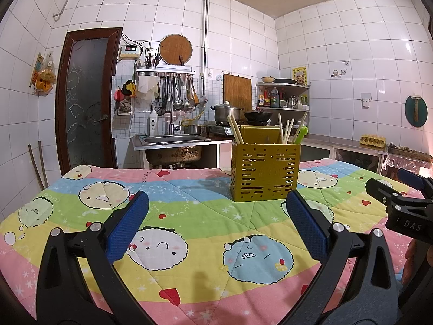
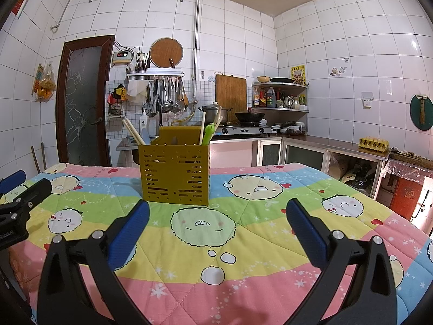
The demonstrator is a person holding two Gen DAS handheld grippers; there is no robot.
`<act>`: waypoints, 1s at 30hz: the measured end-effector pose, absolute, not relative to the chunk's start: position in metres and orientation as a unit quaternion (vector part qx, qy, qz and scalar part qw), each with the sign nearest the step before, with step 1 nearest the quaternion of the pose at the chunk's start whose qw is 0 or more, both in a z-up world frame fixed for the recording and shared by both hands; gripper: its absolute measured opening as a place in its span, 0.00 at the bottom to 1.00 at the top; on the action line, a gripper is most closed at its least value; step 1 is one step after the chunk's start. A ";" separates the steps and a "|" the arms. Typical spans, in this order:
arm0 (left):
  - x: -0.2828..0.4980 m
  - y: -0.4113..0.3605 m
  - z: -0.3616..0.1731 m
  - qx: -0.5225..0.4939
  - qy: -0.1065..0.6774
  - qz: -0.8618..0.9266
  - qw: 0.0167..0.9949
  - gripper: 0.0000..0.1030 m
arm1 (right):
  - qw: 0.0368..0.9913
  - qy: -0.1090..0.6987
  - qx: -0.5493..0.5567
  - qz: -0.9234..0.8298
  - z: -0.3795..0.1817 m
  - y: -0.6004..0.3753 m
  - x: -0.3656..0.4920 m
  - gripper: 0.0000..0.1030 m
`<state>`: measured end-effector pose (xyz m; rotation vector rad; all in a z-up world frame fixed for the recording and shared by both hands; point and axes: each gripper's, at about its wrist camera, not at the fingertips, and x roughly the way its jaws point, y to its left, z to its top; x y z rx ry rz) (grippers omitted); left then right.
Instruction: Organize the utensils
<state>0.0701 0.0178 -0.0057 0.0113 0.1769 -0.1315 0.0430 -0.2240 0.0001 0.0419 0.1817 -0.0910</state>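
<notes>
Item: your left tongs (image 1: 216,224) and right tongs (image 2: 217,226), both spread wide, nothing between the blue pads (image 1: 127,230).
Item: counter (image 1: 189,279), covered by a pastel striped quilt printed with round cartoon faces.
Item: mustard slotted utensil holder (image 1: 265,173), upright on the quilt, centre of frame; chopsticks (image 1: 235,132) and a green utensil (image 1: 301,135) stood inside.
Item: room, white-tiled; sink (image 1: 173,139) and dark door (image 1: 86,100) at left, stove (image 2: 243,128) and corner shelves (image 2: 281,108) behind.
</notes>
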 end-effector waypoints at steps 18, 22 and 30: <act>0.068 0.019 0.000 0.006 0.077 -0.065 0.995 0.95 | 0.995 0.091 0.021 -0.045 0.000 -0.224 0.043 0.96; 0.068 0.020 0.000 0.002 0.077 -0.066 0.995 0.95 | 0.995 0.092 0.021 -0.045 0.000 -0.224 0.043 0.96; 0.068 0.021 -0.001 0.003 0.076 -0.066 0.995 0.95 | 0.995 0.092 0.020 -0.045 0.000 -0.225 0.043 0.96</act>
